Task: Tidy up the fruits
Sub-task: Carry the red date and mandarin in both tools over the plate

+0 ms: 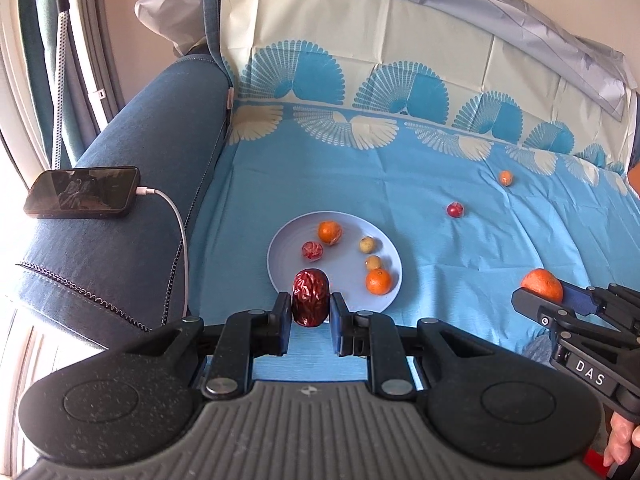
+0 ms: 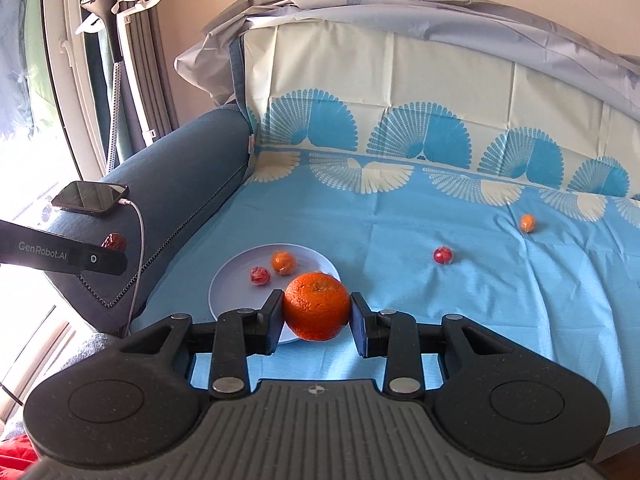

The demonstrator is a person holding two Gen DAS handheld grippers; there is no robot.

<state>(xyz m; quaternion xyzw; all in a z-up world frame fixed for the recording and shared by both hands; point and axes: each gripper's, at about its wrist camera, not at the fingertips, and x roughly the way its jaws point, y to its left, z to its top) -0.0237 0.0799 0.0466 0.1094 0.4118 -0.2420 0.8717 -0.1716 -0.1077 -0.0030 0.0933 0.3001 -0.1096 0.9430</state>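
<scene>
My left gripper (image 1: 310, 314) pinches a red date (image 1: 311, 297) above the plate (image 1: 288, 240) holding five fruits; my right gripper (image 2: 317, 315) pinches an orange (image 2: 317, 306) beside it. Two small fruits (image 1: 455, 209) lie beyond, uncollected.

Left wrist view sits low behind its own fingers, facing forward and slightly down across the blue cloth (image 1: 360, 184) toward the sofa back, close over the near rim of the plate (image 1: 280, 264), sofa arm (image 1: 132, 184) on its left. Right wrist view sits to the right of it and a bit further back, facing the same way, plate (image 2: 228, 284) just past its fingertips. Both share the plate, cloth, sofa arm and phone (image 1: 82, 192), and each catches the other gripper at its edge: right gripper (image 1: 540, 292) and left gripper (image 2: 114, 252).
</scene>
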